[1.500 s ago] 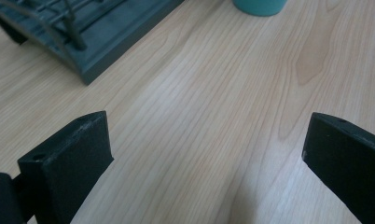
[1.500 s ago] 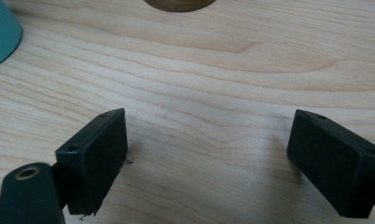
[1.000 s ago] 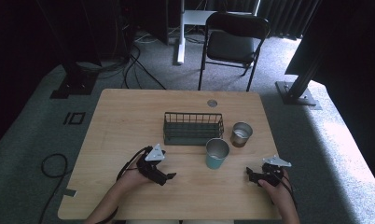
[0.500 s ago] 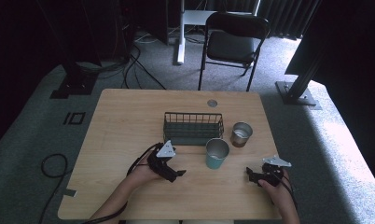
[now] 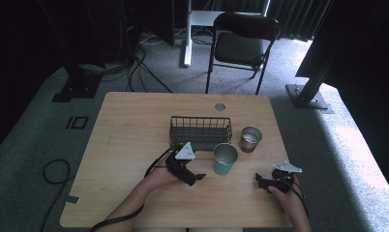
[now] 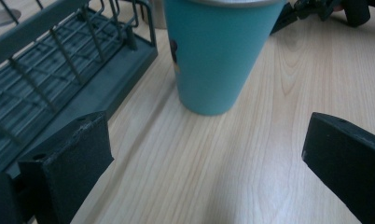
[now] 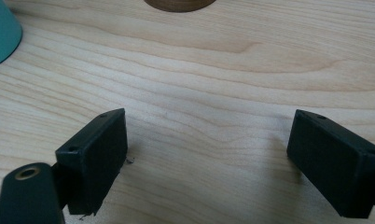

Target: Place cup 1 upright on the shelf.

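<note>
Teal cup (image 5: pixel 225 159) stands mid-surface beside the wire basket (image 5: pixel 200 131), just ahead of the left gripper (image 5: pixel 196 177), fingers apart.

Wire basket (image 5: pixel 201 131), brown cup (image 5: pixel 250 138), chair (image 5: pixel 243 42)

- The left gripper (image 6: pixel 209 154) hangs low over the wooden table (image 6: pixel 279 84) — jaws spread wide.
- A teal cup (image 6: pixel 213 51) stands upright just ahead, between them.
- A dark wire basket (image 6: pixel 59 70) sits beside it, at the left.
</note>
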The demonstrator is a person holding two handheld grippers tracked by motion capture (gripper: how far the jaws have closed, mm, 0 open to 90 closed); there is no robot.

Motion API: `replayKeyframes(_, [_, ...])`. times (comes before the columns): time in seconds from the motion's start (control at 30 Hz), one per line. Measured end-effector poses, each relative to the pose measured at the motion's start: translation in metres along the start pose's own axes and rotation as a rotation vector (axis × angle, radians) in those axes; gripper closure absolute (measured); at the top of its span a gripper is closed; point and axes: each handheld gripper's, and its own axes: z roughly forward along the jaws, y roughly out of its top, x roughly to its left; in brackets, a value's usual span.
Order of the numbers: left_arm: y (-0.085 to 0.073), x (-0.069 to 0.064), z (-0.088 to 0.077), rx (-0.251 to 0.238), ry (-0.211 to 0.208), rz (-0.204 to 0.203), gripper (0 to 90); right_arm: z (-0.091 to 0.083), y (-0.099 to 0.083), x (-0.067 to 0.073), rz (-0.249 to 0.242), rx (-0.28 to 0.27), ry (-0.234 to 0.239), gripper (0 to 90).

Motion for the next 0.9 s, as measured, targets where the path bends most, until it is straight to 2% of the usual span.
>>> replayKeyframes(0.47, [0.018,-0.004,0.021,-0.026,-0.018,0.017,1.9,0.0,0.0,0.0,0.0,0.0,0.0,11.8])
replayKeyframes(0.73, [0.029,-0.005,0.03,-0.056,-0.026,0.012,1.9,0.0,0.0,0.0,0.0,0.0,0.0,11.8])
replayKeyframes(0.9, [0.033,-0.005,0.034,-0.074,-0.017,0.007,1.9,0.0,0.0,0.0,0.001,0.0,0.0,11.8])
